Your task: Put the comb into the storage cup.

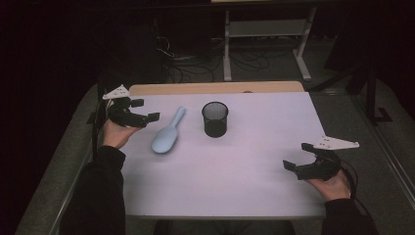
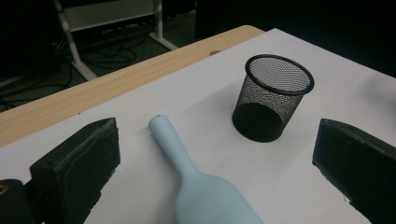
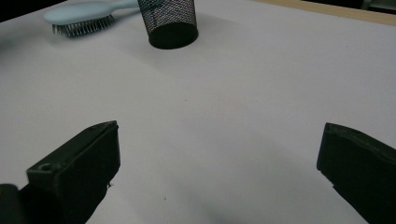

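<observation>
Looking down from the high view: left gripper (image 1: 147, 110) hovered at the table's left edge, jaws spread wide, nothing between them. Right gripper (image 1: 297, 155) sat near the right front corner, jaws also wide apart and empty.

Pale blue hairbrush (image 1: 167, 133) lay flat on the white table top (image 1: 254, 161), just right of the left gripper, handle pointing away from the person and slightly right. Black mesh cup (image 1: 215, 119) stood upright just right of the brush handle, not touching it. Right gripper was well apart from both.

Left gripper view: brush (image 2: 205, 196) lay between the two jaws but farther out on the table, handle end toward the far edge; its head was cut off by the bottom of the frame, so bristles couldn't be seen there. Mesh cup (image 2: 273, 98) stood past it to the right, open end up, interior looked empty (mesh was dark, hard to be sure at the bottom). Wooden strip (image 2: 116, 88) showed along the table's far edge.

Right gripper view: brush (image 3: 86, 16) was at the top left, bristles facing down to the table, handle partly hidden behind the cup (image 3: 170, 23), whose upper part was cut off by the frame. Bare table between the jaws.

Background past the table was dark; only cables and a white frame leg (image 1: 227, 46) could be made out.
</observation>
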Demonstrator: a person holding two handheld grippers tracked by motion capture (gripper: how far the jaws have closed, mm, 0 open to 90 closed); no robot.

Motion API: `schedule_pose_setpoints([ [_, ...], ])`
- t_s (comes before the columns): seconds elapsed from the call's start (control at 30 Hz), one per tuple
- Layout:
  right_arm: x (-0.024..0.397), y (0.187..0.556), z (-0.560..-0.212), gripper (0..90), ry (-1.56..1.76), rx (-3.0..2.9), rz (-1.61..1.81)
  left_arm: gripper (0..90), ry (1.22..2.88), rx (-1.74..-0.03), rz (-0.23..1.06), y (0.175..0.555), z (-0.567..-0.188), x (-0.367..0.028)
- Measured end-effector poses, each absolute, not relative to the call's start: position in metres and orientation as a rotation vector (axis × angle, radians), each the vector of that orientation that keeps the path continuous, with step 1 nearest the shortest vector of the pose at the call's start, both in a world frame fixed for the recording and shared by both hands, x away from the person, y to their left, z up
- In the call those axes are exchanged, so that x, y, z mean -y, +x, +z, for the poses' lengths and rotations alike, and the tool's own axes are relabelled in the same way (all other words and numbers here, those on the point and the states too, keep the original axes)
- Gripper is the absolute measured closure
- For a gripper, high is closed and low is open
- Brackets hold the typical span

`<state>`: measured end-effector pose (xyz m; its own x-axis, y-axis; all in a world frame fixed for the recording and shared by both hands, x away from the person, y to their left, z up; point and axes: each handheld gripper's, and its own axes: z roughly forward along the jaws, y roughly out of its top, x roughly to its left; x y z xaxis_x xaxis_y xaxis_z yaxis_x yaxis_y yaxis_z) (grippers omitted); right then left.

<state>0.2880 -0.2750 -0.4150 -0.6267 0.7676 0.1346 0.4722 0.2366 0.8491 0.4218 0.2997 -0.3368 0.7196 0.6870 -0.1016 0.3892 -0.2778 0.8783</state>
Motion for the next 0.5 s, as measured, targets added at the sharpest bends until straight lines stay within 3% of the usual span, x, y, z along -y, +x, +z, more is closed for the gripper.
schedule_pose_setpoints([
  [0.5,0.276,0.288,-0.416,0.0,1.153,-2.204,1.336,1.0,1.907,-0.868,0.333,0.443,-0.341,-0.298],
])
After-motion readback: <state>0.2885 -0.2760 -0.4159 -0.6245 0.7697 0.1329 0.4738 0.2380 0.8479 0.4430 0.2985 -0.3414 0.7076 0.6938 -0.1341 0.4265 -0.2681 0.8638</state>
